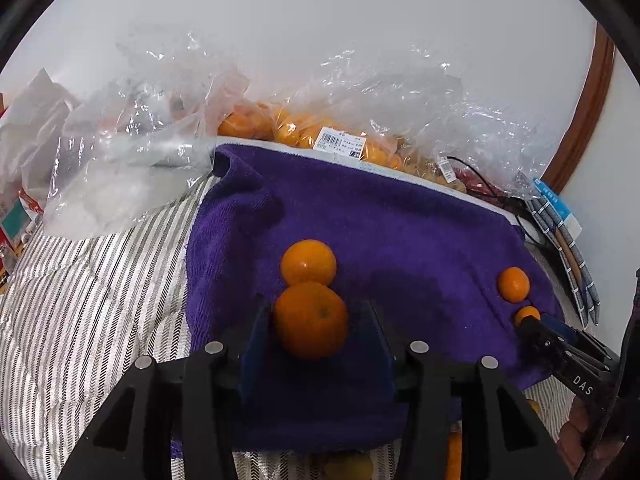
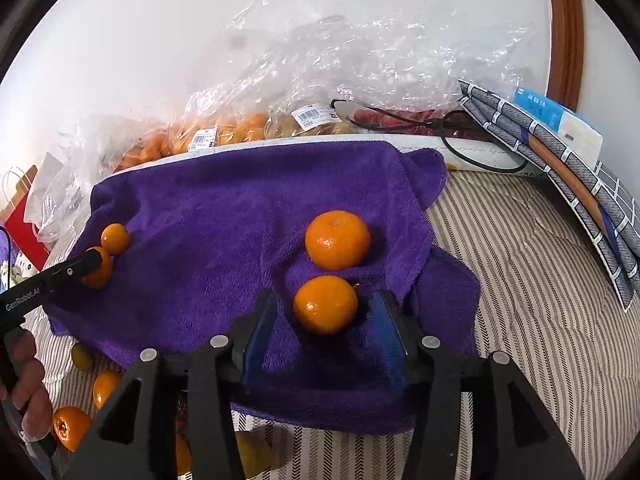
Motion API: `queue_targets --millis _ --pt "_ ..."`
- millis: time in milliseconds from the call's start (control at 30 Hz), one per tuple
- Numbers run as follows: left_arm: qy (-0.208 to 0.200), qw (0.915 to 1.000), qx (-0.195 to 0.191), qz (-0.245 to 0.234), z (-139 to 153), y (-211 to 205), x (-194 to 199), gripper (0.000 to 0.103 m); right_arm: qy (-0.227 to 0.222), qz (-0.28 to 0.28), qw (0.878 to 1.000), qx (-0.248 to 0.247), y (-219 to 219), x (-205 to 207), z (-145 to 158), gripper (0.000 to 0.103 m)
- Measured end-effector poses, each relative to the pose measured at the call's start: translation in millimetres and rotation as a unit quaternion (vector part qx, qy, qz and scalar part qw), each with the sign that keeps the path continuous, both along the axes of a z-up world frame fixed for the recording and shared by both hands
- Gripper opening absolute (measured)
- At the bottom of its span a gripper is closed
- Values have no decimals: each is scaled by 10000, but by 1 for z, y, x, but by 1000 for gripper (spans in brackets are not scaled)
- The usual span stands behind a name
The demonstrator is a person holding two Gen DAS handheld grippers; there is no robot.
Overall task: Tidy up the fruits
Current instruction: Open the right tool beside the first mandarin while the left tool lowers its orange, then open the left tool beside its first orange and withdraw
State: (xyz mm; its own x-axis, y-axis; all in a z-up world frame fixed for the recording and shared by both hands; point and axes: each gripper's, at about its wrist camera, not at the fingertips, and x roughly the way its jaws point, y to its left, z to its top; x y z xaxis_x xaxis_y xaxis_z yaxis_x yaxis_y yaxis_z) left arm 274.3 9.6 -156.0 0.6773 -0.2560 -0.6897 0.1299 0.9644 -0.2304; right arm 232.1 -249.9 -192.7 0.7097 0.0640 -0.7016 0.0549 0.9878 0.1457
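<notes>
A purple towel point(image 1: 380, 232) covers striped bedding point(image 1: 92, 300); both grippers, left point(image 1: 312, 320) and right point(image 2: 326, 308), stand spread around mandarins, left's point(image 1: 311, 320) and right's point(image 2: 325, 304).

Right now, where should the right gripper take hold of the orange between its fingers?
Across the widest middle of the near orange, coming straight forward. The right gripper is open with a finger on each side; the fruit is round, and the far orange sits clear behind it.

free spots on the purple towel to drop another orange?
Bare towel lies in the middle, between the left pair of oranges and the right pair, and along the back edge before the bagged fruit. It is crowded at both pairs, where the left gripper and right gripper straddle oranges.
</notes>
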Motion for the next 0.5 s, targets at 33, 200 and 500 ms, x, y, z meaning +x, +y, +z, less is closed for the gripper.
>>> queue_targets --millis 33,200,500 --pt "-37 10000 -14 -11 1 0 -1 49 -7 -17 10000 0 0 0 0 50" --pt "-251 9996 -70 -72 9 -1 -7 53 -112 -126 9998 -56 0 -5 3 50" --pt "-475 9988 -30 -64 18 1 -15 54 -440 -244 9986 -170 -1 -16 19 50"
